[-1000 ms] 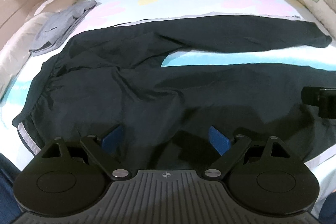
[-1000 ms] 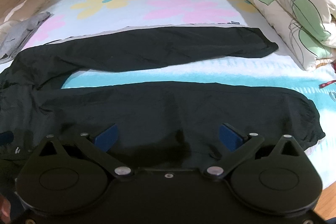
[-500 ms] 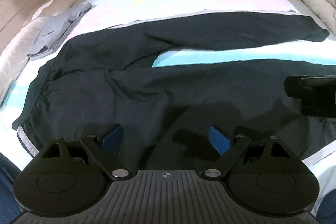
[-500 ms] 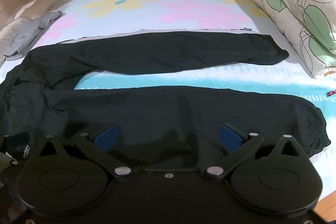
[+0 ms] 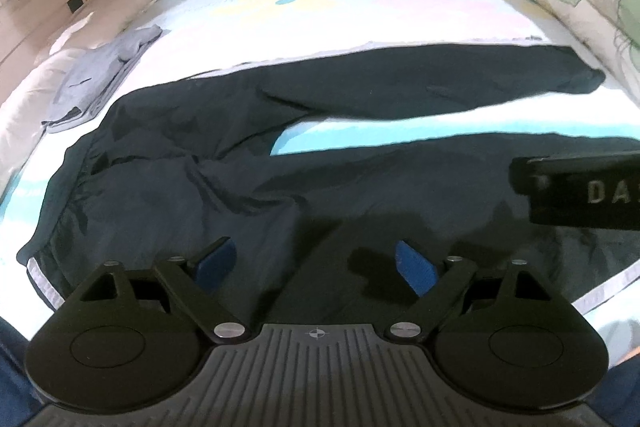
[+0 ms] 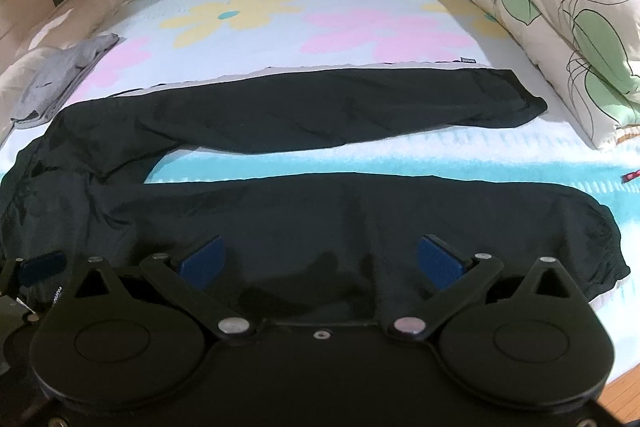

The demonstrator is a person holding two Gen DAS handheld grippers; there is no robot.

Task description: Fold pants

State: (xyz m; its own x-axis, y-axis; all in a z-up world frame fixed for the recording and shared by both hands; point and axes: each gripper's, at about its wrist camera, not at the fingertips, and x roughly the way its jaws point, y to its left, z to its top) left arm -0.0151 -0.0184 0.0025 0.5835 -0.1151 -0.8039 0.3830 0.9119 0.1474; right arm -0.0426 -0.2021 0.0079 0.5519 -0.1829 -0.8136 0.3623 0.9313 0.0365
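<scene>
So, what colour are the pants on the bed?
Black pants; the right wrist view shows them best.

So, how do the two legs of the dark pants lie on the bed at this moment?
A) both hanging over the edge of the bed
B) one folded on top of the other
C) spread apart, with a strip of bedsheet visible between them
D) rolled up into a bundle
C: in the right wrist view the far leg and the near leg of the pants lie flat and apart, with turquoise bedsheet showing between them.
</scene>
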